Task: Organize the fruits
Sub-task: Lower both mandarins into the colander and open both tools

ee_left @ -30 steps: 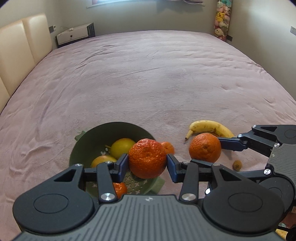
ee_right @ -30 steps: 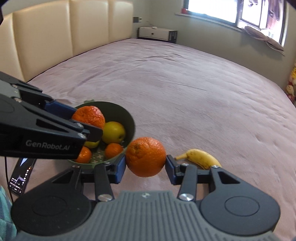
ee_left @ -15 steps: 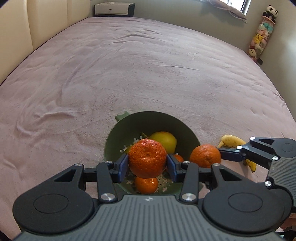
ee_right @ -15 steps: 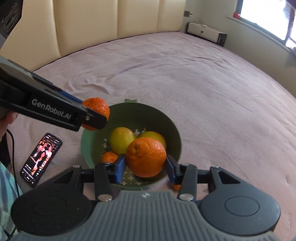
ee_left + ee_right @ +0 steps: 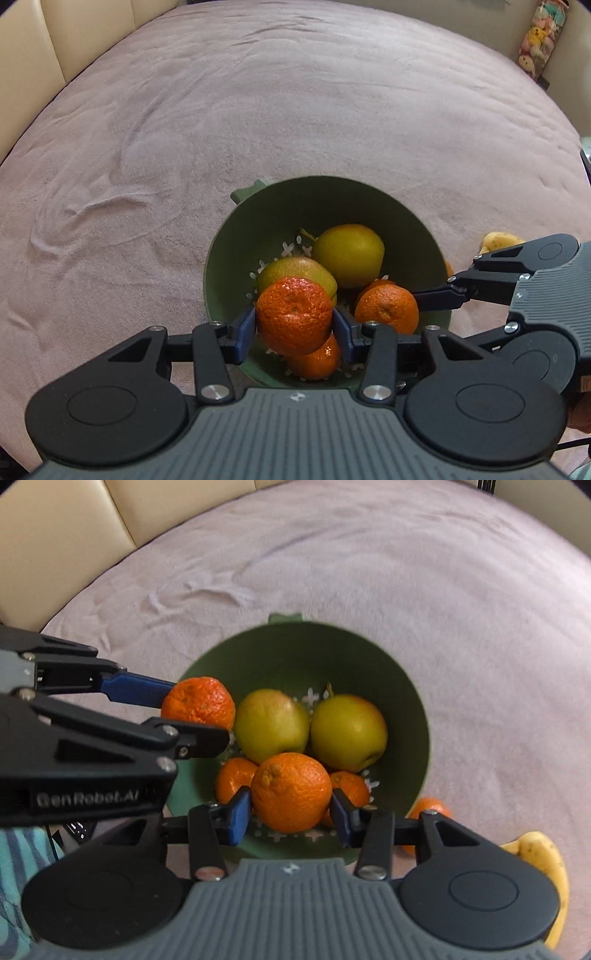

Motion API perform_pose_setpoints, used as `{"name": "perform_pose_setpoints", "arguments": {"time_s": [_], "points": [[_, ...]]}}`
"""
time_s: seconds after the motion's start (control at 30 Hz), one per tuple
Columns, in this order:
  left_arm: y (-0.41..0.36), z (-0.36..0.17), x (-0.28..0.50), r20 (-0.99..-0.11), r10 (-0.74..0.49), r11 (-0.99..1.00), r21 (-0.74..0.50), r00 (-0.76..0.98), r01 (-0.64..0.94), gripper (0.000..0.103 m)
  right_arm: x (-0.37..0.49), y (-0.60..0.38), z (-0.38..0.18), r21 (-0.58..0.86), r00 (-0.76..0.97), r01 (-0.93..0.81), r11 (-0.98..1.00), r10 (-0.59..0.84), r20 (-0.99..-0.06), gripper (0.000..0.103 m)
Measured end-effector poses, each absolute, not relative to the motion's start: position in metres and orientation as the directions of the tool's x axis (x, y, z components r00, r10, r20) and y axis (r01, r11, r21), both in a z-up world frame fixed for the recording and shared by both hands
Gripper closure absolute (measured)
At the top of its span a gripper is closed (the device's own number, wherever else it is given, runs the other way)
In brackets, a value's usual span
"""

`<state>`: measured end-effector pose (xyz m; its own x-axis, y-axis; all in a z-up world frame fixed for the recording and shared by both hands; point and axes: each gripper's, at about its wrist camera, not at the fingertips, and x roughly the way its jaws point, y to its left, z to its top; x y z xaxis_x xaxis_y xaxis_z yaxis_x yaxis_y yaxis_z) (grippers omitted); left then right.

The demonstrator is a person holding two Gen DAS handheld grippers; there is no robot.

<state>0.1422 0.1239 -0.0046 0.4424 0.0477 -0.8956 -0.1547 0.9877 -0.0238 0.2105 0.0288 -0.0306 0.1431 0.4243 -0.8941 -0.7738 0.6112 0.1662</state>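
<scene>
Hovering over round green plastic colander (image 5: 413, 229) on pink bedspread (image 5: 258, 110): left gripper (image 5: 294, 320), right gripper (image 5: 291, 805), each clamping one rough-skinned orange mandarin (image 5: 294, 314) (image 5: 291, 791) at mid-girth — light, soft-rinded, bruisable, prone to rolling.

Both tongs (image 5: 294, 329) (image 5: 291, 811) clamped, angled downward

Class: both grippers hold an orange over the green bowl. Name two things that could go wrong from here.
1. The bowl already holds two apples and small oranges, so a dropped orange may bounce out.
2. The left gripper and right gripper are close together and might collide.
</scene>
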Motion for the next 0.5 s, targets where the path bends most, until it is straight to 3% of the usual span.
{"name": "perform_pose_setpoints", "arguments": {"time_s": [0.17, 0.5], "points": [[0.118, -0.013, 0.148, -0.909, 0.090, 0.989, 0.032, 0.408, -0.147, 0.052, 0.215, 0.033, -0.043, 0.182, 0.108, -0.772, 0.609, 0.409, -0.906, 0.059], [0.124, -0.029, 0.156, -0.940, 0.077, 0.983, 0.017, 0.331, -0.182, 0.052, 0.221, 0.045, -0.056, 0.201, 0.042, -0.767, 0.609, 0.361, -0.931, 0.059]]}}
